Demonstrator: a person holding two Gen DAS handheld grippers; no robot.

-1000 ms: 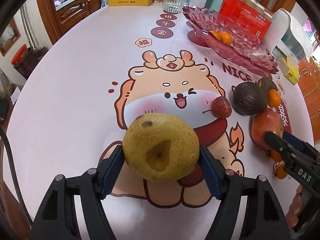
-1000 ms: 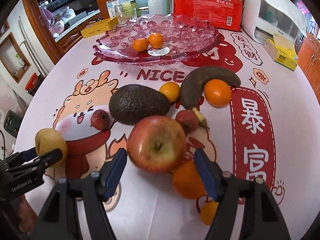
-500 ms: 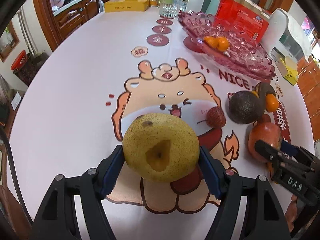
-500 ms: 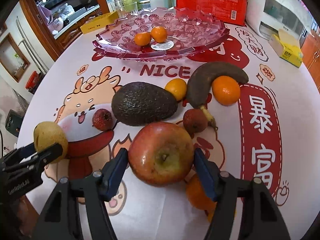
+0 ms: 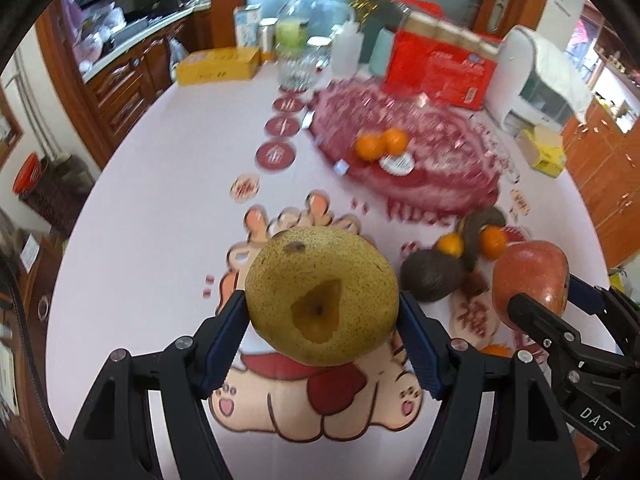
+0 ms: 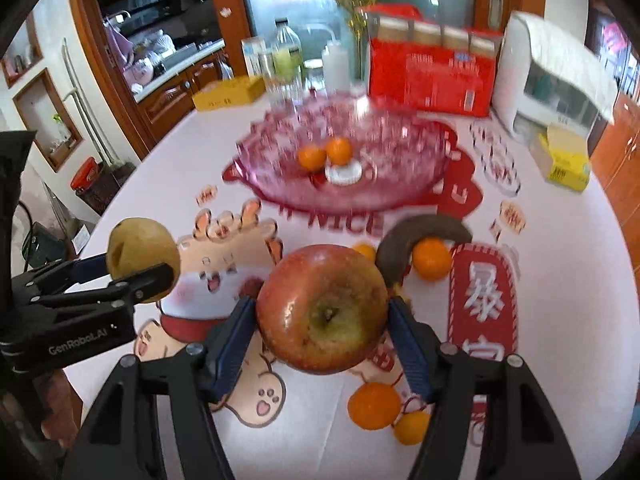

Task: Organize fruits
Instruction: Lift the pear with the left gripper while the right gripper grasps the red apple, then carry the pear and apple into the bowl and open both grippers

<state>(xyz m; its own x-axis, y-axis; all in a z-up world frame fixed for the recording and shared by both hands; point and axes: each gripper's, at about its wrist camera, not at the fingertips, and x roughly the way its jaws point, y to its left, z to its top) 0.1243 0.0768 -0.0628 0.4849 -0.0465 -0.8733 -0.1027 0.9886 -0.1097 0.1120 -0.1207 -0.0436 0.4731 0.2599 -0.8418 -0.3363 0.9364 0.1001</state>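
Gripping a pear (image 5: 322, 296) and apple (image 6: 322, 314), only the right view shows loose tangerines (image 6: 374, 406).

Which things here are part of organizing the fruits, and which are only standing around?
Part of the job:
- pear in left gripper
- apple in right gripper
- pink glass dish
- avocado, dark banana

Only standing around:
- red package
- yellow box
- bottle
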